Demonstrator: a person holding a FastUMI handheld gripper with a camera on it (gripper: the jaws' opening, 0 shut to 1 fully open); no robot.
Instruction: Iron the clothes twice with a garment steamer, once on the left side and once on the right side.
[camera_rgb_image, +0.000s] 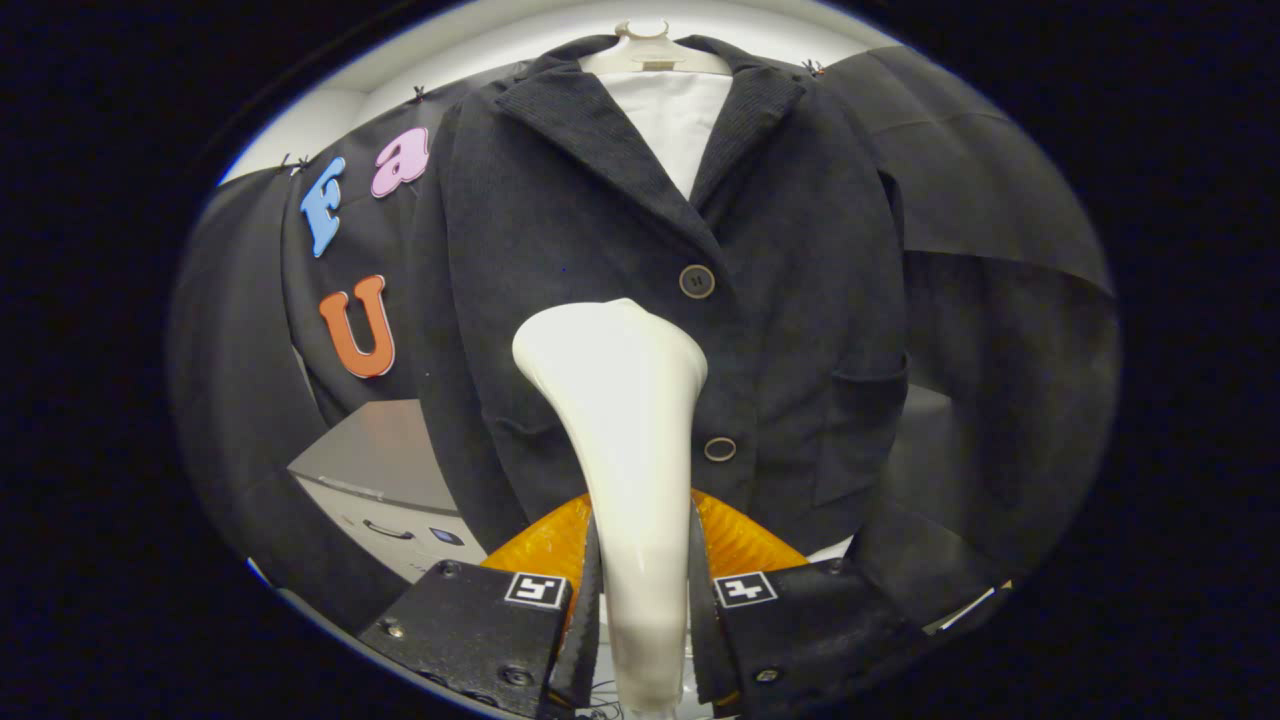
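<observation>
A dark corduroy jacket (560, 230) hangs on a pale hanger (650, 52) over a white form, straight ahead of me. It has two buttons (697, 281) down the front and a patch pocket on each side. A cream garment steamer (625, 420) stands upright between my fingers, its wide head just left of the button line, at mid-chest height on the jacket. My gripper (645, 590) is shut on the steamer's handle, both fingers (585, 600) pressing its sides. Whether the head touches the cloth I cannot tell.
A grey box-like appliance (385, 480) with a handle sits low on the left, behind the jacket's hem. An orange ribbed piece (745, 545) shows just behind my fingers. Black cloth walls close in on both sides.
</observation>
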